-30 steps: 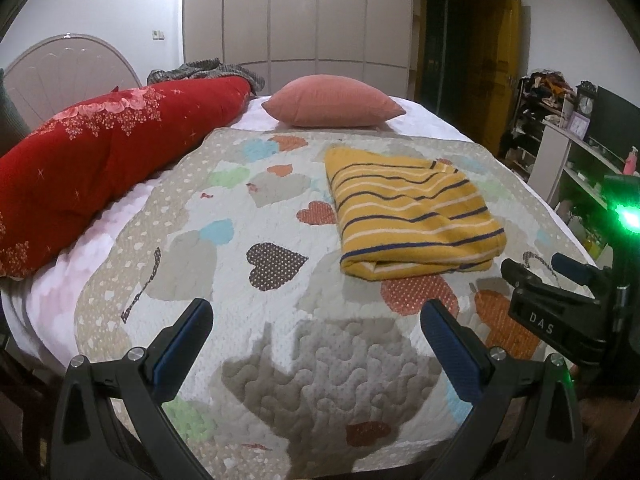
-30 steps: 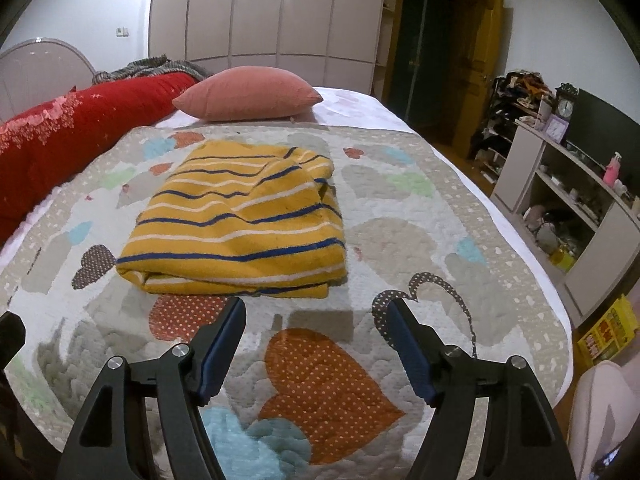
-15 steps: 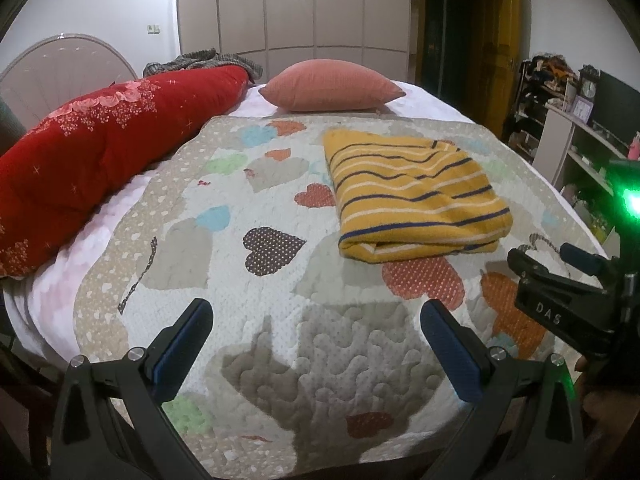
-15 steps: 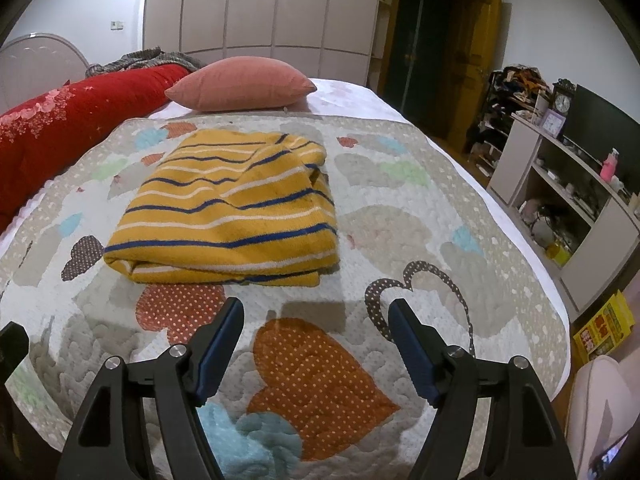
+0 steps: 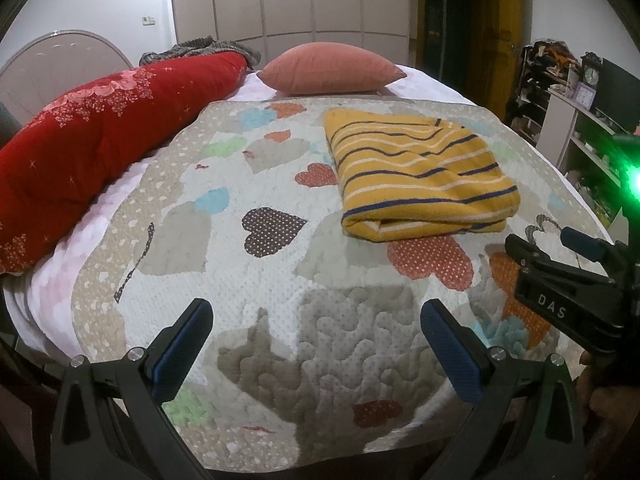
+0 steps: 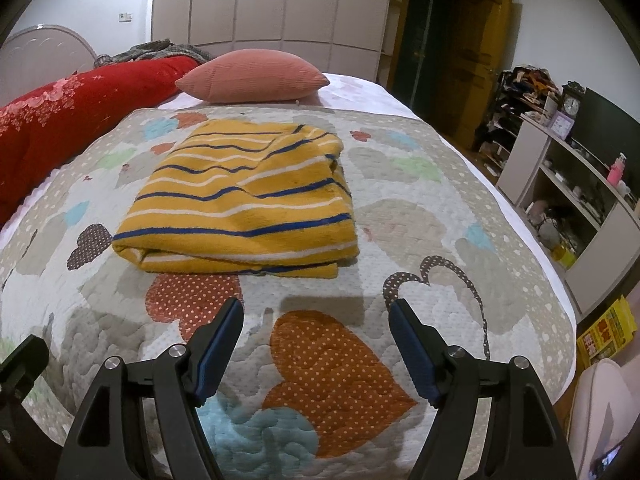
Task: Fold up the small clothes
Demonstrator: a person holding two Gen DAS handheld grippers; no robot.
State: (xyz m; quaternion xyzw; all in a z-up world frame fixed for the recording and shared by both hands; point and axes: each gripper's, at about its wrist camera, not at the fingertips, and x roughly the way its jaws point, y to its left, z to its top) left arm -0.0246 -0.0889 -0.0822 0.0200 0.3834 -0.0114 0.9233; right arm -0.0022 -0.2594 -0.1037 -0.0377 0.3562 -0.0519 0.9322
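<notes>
A yellow garment with blue and white stripes lies folded in a rectangle on the heart-patterned quilt. It also shows in the right wrist view. My left gripper is open and empty, low over the quilt's near edge, well short of the garment. My right gripper is open and empty, a short way in front of the garment's near folded edge. The right gripper also shows at the right edge of the left wrist view.
A red floral duvet lies along the bed's left side. A pink pillow sits at the head. White shelves with clutter stand to the right of the bed. A yellow box lies on the floor.
Both grippers have drawn back toward the foot of the bed and risen slightly. The folded garment has not moved. Both grippers stay open.
</notes>
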